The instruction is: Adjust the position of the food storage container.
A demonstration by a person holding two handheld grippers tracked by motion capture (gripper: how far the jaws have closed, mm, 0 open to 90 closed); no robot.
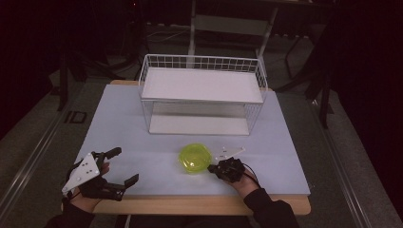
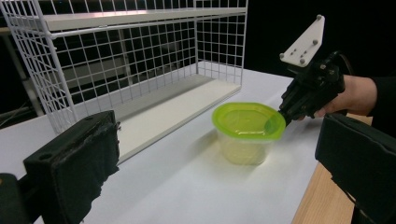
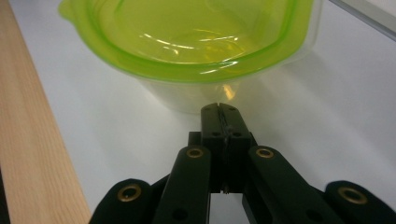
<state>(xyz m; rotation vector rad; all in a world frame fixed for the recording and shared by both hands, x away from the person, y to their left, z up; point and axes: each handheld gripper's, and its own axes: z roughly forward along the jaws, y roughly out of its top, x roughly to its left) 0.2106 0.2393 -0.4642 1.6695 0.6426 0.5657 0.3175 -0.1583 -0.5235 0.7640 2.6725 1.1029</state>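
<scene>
Nearest the person, the left gripper (image 1: 114,172) rests at the front left corner of the white worktop (image 1: 119,137), its jaws spread wide with nothing between them. To its right, the right gripper (image 3: 223,122) has its jaws pressed together, tips just at the near side of the small clear plastic tub with a yellow-green lid (image 1: 194,158); whether they touch the wall or lid rim is hard to tell.

The tub stands upright near the front middle of the worktop, in front of the white wire-mesh shelf rack (image 1: 202,97). It looks light and thin-walled, likely to flex under a hard squeeze and to slide on the smooth surface if nudged. The lid's projecting rim, or opposite sides of the body just below it, seem the surest places to grip.

Whether the tub holds anything is unclear through the tinted lid. The room beyond the rack is dark and unreadable.
</scene>
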